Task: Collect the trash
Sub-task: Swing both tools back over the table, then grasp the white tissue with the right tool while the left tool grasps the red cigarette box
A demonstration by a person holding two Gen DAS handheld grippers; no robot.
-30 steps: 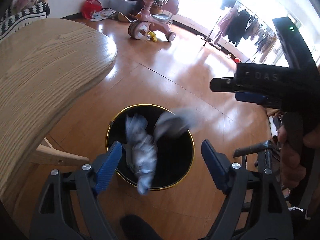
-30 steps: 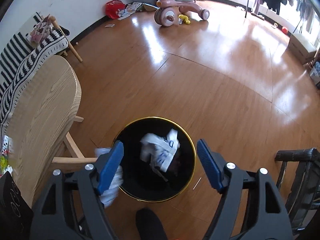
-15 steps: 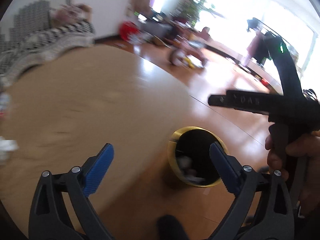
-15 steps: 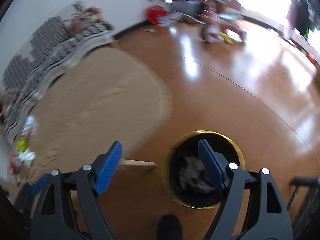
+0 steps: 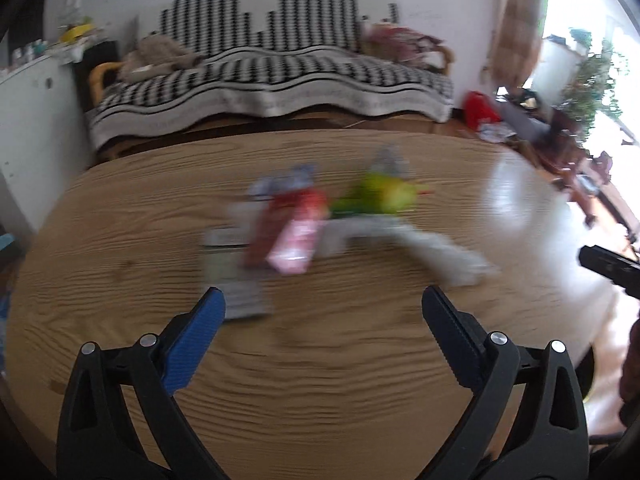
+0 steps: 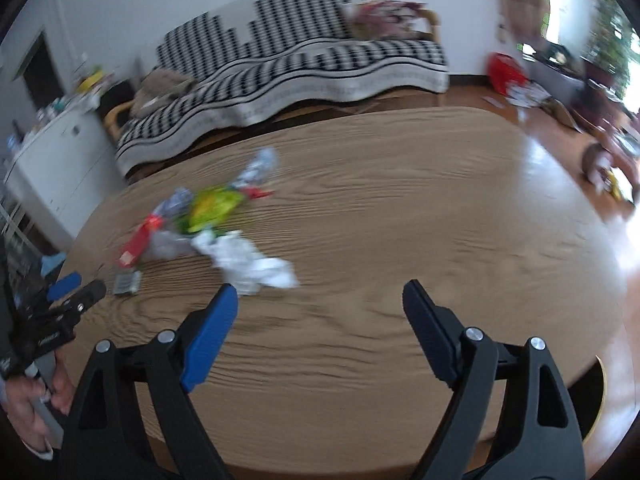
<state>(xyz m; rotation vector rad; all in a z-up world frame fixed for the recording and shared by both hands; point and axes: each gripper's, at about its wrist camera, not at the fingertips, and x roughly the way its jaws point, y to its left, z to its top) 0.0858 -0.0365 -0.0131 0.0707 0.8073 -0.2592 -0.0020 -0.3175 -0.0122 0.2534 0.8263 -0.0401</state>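
A heap of trash lies on the oval wooden table [image 5: 320, 380]: a red-pink wrapper [image 5: 294, 236], a green-yellow wrapper [image 5: 376, 198], crumpled white paper [image 5: 452, 256] and a grey printed packet [image 5: 234, 276]. The left wrist view is blurred. My left gripper [image 5: 324, 308] is open and empty, just short of the heap. In the right wrist view the white paper [image 6: 252, 264], green wrapper [image 6: 212, 206] and red wrapper [image 6: 138, 242] lie left of centre on the table [image 6: 400, 240]. My right gripper [image 6: 320, 296] is open and empty, right of the paper. The left gripper also shows at the left edge [image 6: 68, 292].
A sofa with a black-and-white zigzag throw [image 6: 288, 64] stands behind the table. A white cabinet [image 6: 52, 160] is at the left. The gold rim of the black bin [image 6: 602, 400] shows under the table's right edge. Toys and clutter [image 6: 516, 80] lie on the floor at the right.
Both grippers have swung from over the black bin, where paper trash dropped in, up and left to face the table top with the heap. Both stay open and empty.
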